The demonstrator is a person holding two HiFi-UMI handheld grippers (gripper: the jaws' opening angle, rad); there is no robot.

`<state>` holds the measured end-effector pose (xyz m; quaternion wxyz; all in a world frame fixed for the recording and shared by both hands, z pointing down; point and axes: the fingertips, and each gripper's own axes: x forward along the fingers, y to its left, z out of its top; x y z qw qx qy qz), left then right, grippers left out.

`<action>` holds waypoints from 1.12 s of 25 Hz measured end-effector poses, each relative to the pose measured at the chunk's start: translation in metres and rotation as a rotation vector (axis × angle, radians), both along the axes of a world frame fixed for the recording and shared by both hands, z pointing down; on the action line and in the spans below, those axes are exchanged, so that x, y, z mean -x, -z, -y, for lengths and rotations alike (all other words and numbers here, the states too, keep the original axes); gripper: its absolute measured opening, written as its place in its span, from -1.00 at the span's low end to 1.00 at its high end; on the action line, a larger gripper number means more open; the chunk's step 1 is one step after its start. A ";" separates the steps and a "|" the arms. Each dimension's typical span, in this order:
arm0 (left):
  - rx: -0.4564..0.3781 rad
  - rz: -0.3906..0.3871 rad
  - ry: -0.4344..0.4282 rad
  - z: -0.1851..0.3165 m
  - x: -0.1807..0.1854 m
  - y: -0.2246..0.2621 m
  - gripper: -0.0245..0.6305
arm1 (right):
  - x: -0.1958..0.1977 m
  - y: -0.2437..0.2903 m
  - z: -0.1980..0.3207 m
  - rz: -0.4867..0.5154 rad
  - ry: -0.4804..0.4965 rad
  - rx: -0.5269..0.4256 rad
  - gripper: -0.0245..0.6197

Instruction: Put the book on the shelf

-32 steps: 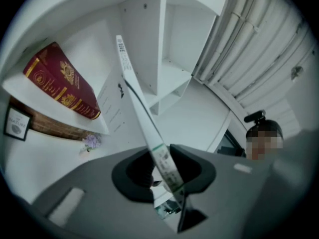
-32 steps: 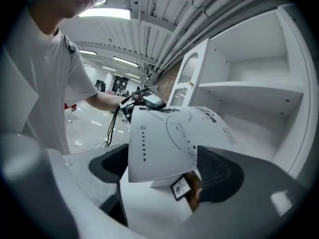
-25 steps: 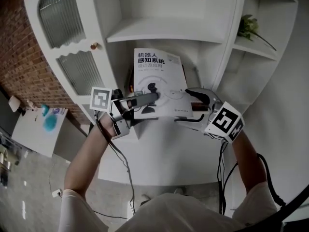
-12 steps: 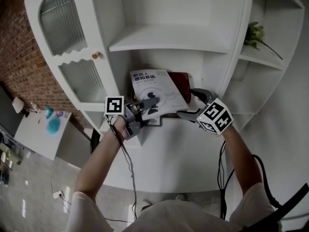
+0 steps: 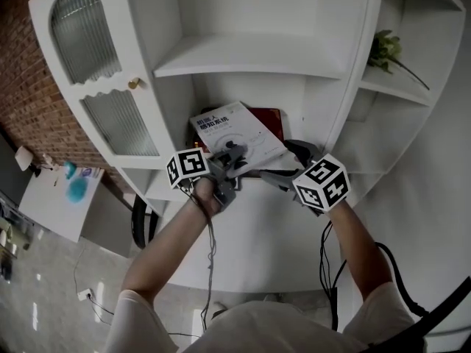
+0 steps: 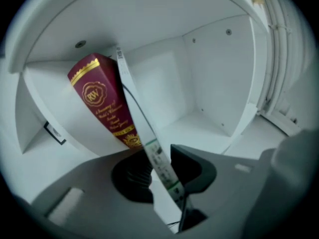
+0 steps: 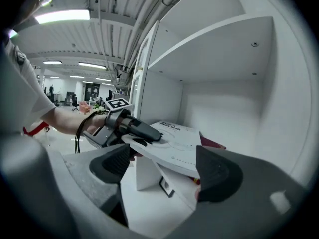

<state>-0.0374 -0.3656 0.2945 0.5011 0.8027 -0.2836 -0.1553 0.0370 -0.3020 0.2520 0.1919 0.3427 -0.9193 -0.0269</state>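
Observation:
A white book (image 5: 234, 129) with a printed cover lies tilted in the lower compartment of the white shelf (image 5: 250, 54). My left gripper (image 5: 231, 155) is shut on its near edge. In the left gripper view the book (image 6: 158, 156) shows edge-on between the pads, with a dark red book (image 6: 102, 101) leaning behind it. The red book (image 5: 269, 116) peeks out beyond the white one. My right gripper (image 5: 285, 165) stands open at the book's near right corner. In the right gripper view the book (image 7: 177, 146) lies beyond my right gripper (image 7: 164, 172), untouched by its pads, and the left gripper (image 7: 133, 127) clamps its left edge.
A cabinet door with ribbed glass (image 5: 87, 46) flanks the compartment on the left. A green plant (image 5: 386, 46) sits on a side shelf at the right. A small table with a blue thing (image 5: 73, 186) stands low on the left. A cable (image 5: 210, 263) hangs from the left gripper.
The white book has come down from nearly upright to a flatter tilt, lower in the compartment. The left gripper moved right and down with it. The right gripper shifted slightly left.

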 end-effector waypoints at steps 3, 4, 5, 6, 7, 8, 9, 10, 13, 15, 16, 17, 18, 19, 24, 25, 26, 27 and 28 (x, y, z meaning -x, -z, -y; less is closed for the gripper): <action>0.010 0.018 0.010 0.001 -0.006 -0.008 -0.57 | 0.004 -0.013 -0.013 0.038 0.013 0.068 0.35; 0.005 0.026 0.006 0.001 -0.008 -0.009 -0.56 | 0.006 -0.019 -0.015 0.044 0.017 0.092 0.33; -0.006 0.038 -0.005 0.001 -0.011 -0.009 -0.56 | 0.007 -0.026 -0.015 0.050 0.014 0.116 0.33; -0.023 0.055 -0.022 0.000 -0.015 -0.008 -0.51 | 0.007 -0.033 -0.014 0.058 0.003 0.138 0.33; -0.042 0.074 -0.044 -0.002 -0.020 -0.006 -0.45 | 0.007 -0.039 -0.011 0.069 -0.012 0.156 0.33; -0.057 0.089 -0.067 -0.003 -0.025 -0.003 -0.34 | 0.007 -0.043 -0.009 0.082 -0.026 0.171 0.34; -0.067 0.094 -0.090 -0.005 -0.030 -0.001 -0.27 | 0.009 -0.046 -0.008 0.097 -0.034 0.180 0.34; -0.072 0.095 -0.113 -0.007 -0.035 0.001 -0.24 | 0.011 -0.047 -0.008 0.112 -0.036 0.181 0.34; -0.093 0.114 -0.192 -0.012 -0.048 0.002 -0.14 | 0.020 -0.044 -0.007 0.133 -0.045 0.143 0.35; -0.113 0.137 -0.246 -0.016 -0.057 0.001 -0.07 | 0.020 -0.044 -0.001 0.117 -0.083 0.103 0.43; -0.123 0.146 -0.267 -0.018 -0.060 0.002 -0.02 | 0.019 -0.045 0.002 0.101 -0.101 0.087 0.46; -0.133 0.157 -0.281 -0.019 -0.063 0.002 0.02 | 0.018 -0.047 0.005 0.086 -0.116 0.074 0.49; -0.143 0.169 -0.288 -0.019 -0.064 0.002 0.05 | 0.018 -0.050 0.008 0.076 -0.129 0.065 0.50; -0.152 0.182 -0.292 -0.019 -0.064 0.002 0.06 | 0.018 -0.051 0.011 0.070 -0.142 0.057 0.50; -0.181 0.215 -0.300 -0.021 -0.063 0.000 0.05 | 0.015 -0.051 0.023 0.088 -0.210 0.030 0.50; -0.189 0.224 -0.303 -0.021 -0.063 0.000 0.05 | 0.014 -0.050 0.025 0.093 -0.214 0.031 0.50; -0.196 0.232 -0.306 -0.022 -0.062 0.000 0.05 | 0.013 -0.050 0.027 0.092 -0.212 0.034 0.50; -0.203 0.238 -0.308 -0.023 -0.061 0.000 0.05 | 0.012 -0.050 0.028 0.088 -0.207 0.035 0.50; -0.207 0.240 -0.308 -0.024 -0.060 0.001 0.05 | 0.010 -0.050 0.029 0.081 -0.205 0.034 0.50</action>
